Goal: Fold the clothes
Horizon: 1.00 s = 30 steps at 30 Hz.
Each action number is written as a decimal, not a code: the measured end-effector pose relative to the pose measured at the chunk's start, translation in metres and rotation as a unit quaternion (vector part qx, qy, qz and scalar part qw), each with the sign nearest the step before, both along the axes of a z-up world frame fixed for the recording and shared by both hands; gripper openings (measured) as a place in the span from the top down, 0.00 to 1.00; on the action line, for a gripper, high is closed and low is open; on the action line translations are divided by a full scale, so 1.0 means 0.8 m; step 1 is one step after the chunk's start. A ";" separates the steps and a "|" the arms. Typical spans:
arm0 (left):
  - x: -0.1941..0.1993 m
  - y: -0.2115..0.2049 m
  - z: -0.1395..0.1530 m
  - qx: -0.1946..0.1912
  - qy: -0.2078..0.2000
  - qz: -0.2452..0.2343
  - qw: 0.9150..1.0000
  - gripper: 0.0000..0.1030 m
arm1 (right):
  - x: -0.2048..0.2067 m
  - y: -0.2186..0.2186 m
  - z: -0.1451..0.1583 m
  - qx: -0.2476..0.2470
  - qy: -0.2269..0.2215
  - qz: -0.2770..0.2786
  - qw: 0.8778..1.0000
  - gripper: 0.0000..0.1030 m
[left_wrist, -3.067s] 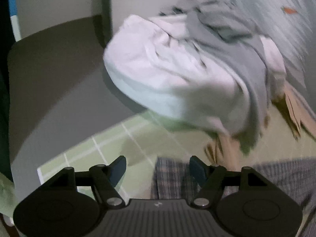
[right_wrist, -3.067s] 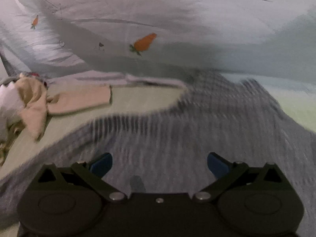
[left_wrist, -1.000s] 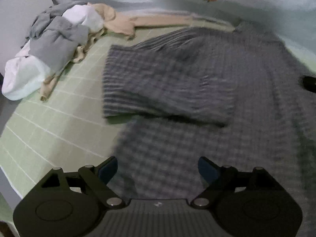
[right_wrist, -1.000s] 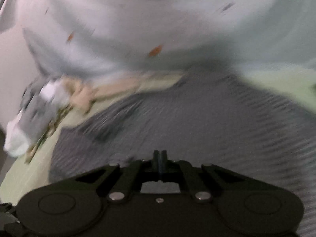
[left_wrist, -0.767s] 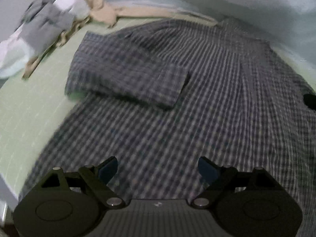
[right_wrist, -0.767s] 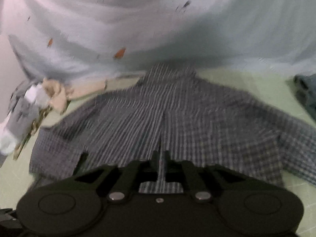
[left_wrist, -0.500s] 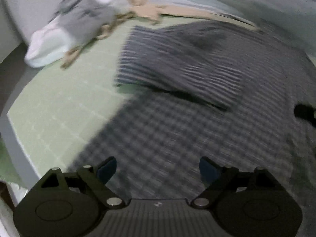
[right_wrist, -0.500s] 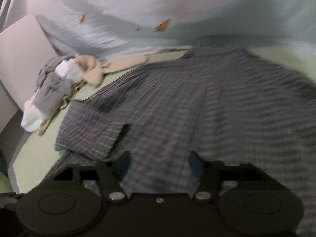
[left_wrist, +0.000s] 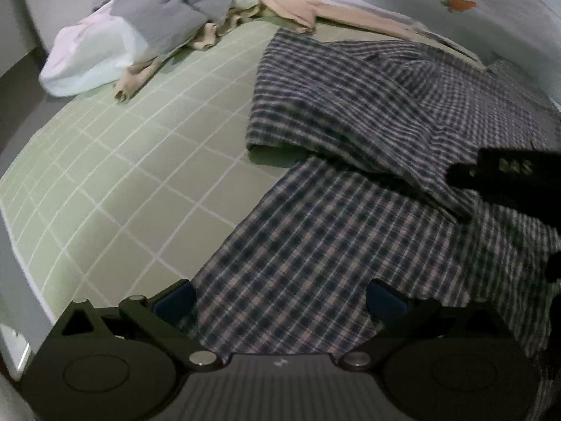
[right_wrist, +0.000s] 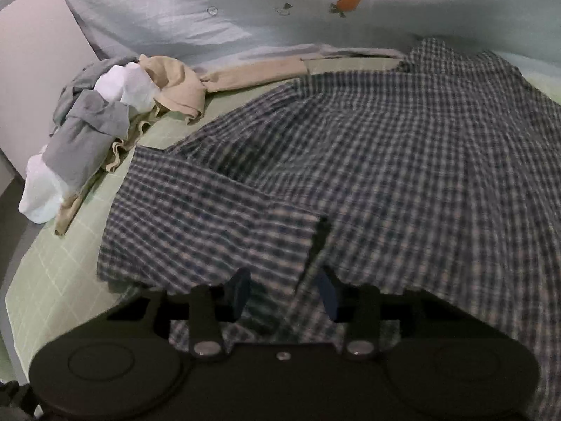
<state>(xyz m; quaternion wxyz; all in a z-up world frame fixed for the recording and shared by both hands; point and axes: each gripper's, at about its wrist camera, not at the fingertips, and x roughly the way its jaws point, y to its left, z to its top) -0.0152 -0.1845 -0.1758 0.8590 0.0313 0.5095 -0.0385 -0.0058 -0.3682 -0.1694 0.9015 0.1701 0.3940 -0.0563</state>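
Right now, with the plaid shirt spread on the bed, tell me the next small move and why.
Probably close the right gripper on the sleeve cuff. Its jaws stand open right at the cuff edge, and that sleeve already lies folded across the plaid shirt. The left gripper is open too, over the hem, holding nothing.
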 end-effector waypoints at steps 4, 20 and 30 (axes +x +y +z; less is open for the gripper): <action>0.007 -0.005 -0.003 0.002 0.008 -0.008 1.000 0.00 | -0.008 -0.011 0.017 0.005 -0.017 -0.003 1.000 1.00; -0.044 -0.135 0.036 -0.038 -0.018 -0.089 0.995 0.01 | -0.228 -0.211 0.121 -0.148 -0.094 -0.206 0.963 1.00; -0.127 -0.229 -0.006 0.004 0.012 -0.146 0.989 0.00 | -0.307 -0.304 0.047 -0.057 -0.016 -0.232 0.971 0.55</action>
